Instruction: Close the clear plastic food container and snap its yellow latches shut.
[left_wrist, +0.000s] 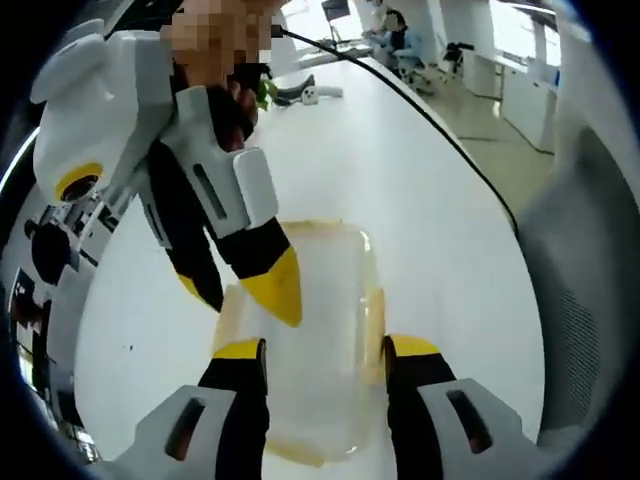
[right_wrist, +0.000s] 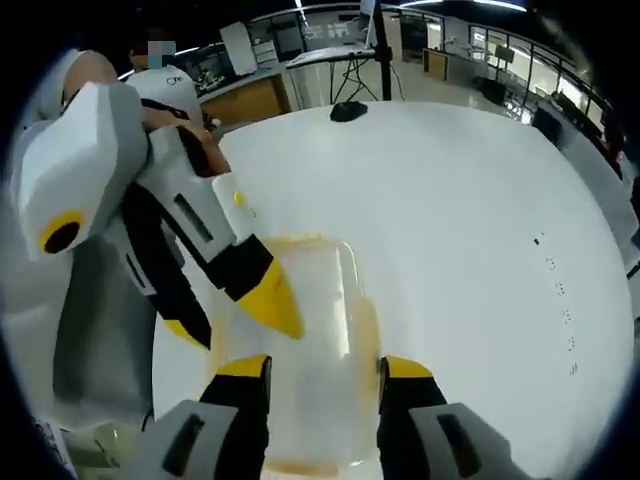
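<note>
The clear plastic container (left_wrist: 310, 330) lies flat on the white table, its lid down and yellowish latches along its long sides (left_wrist: 375, 320). In the left gripper view my left gripper (left_wrist: 325, 350) stands open, with its jaws spread over the container's near end. The right gripper (left_wrist: 245, 295) comes down from the upper left, open, with one yellow fingertip (left_wrist: 278, 288) on the lid. In the right gripper view my right gripper (right_wrist: 320, 370) is open over the container (right_wrist: 315, 340). There the left gripper (right_wrist: 235, 315) has a yellow fingertip (right_wrist: 275, 300) on the lid.
The white table (right_wrist: 450, 220) stretches wide around the container. A dark mouse-like object (right_wrist: 348, 111) lies at its far edge, and a black cable (left_wrist: 430, 110) runs along one side. A grey chair back (left_wrist: 590, 260) stands at the right. Desks and a person sit in the background.
</note>
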